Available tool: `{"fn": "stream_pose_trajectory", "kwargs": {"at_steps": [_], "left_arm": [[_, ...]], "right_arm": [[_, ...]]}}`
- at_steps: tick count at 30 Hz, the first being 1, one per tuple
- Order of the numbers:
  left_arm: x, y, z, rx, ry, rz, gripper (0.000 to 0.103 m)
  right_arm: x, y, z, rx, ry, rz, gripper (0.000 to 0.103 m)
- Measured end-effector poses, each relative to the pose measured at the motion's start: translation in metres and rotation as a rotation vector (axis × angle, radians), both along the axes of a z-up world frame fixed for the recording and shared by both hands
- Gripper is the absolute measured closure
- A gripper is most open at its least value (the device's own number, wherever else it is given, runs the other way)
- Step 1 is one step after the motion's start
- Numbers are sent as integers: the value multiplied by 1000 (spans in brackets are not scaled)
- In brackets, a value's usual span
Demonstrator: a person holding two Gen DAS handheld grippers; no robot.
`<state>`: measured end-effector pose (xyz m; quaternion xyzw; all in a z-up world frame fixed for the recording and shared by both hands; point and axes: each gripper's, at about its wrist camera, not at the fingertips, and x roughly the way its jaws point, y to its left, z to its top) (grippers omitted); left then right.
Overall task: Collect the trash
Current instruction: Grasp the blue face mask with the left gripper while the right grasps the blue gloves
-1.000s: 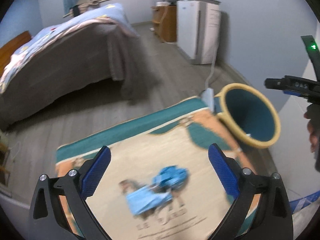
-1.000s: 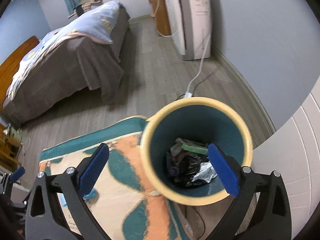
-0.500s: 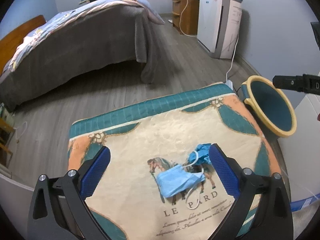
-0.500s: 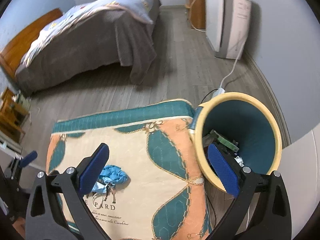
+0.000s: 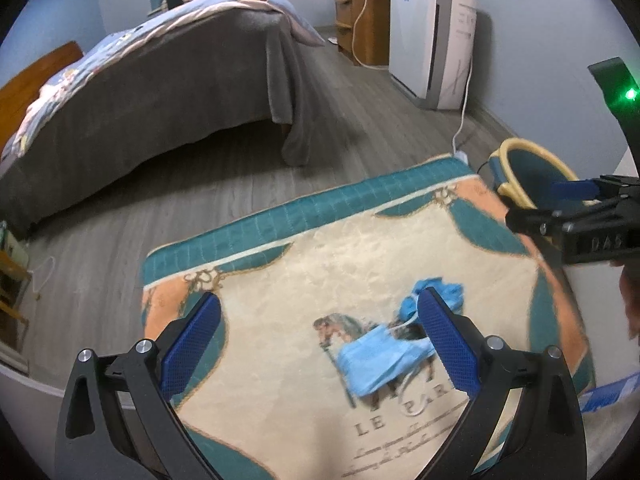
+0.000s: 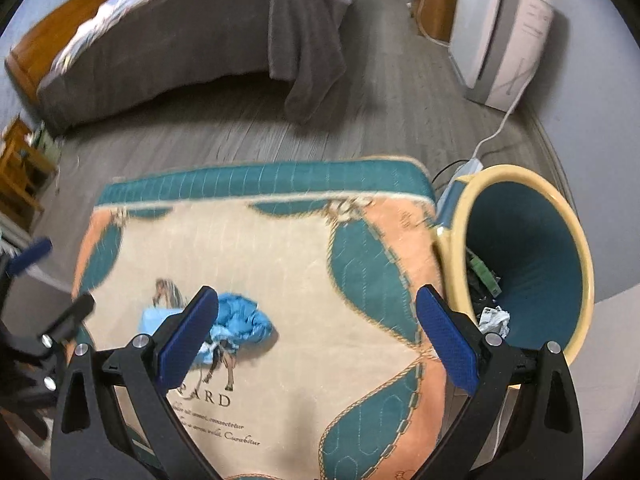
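Currently you are at the pickup step: both grippers hang over the mat with nothing held. Your left gripper (image 5: 320, 332) has its jaws wide; your right gripper (image 6: 318, 326) likewise. The trash, a blue mask (image 5: 380, 362) with a crumpled blue wad (image 6: 242, 318) touching it, lies on the mat (image 6: 280, 248) near its middle, over the horse print. The bin (image 6: 576, 240) stands just beside the mat's right edge and already holds litter. By my judgement, the next move calls for lowering one gripper so its pads straddle the mask, closing on it, then carrying it to the bin. Writing on the mat reads "LE PARD"; the script beneath is illegible. The right gripper's body shows "DAS".
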<state>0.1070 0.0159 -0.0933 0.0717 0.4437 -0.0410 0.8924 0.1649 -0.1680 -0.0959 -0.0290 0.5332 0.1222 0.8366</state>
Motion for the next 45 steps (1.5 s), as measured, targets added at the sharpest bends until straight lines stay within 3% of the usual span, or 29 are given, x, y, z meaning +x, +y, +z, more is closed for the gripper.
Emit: {"fn": "stream_pose_trajectory", "kwargs": {"at_steps": [4, 13, 16, 18, 21, 23, 26, 32, 37, 40, 45], "left_arm": [[-1, 9, -11, 26, 24, -4, 5], [-2, 10, -72, -38, 185, -18, 5], [-1, 3, -82, -30, 187, -41, 6], [1, 1, -87, -41, 203, -62, 9], [5, -5, -96, -90, 254, -88, 36], [6, -7, -101, -117, 296, -109, 62], [5, -10, -97, -106, 293, -137, 75], [11, 8, -82, -110, 256, -74, 83], [16, 27, -62, -136, 204, -15, 83], [16, 28, -59, -87, 188, -20, 83], [17, 34, -63, -86, 204, -14, 83]], "right_arm": [[-3, 15, -18, -24, 40, 34, 6], [2, 23, -39, -30, 98, 4, 6], [2, 22, -45, -16, 121, -6, 6], [3, 21, -47, -7, 133, -5, 6], [5, 19, -51, -18, 142, -4, 6], [5, 19, -53, -8, 147, -1, 6], [5, 22, -56, 16, 162, 13, 6], [4, 37, -64, 10, 191, 58, 9], [1, 52, -67, -2, 199, 98, 11], [0, 63, -69, -8, 202, 123, 14], [-1, 79, -77, -43, 203, 157, 28]]}}
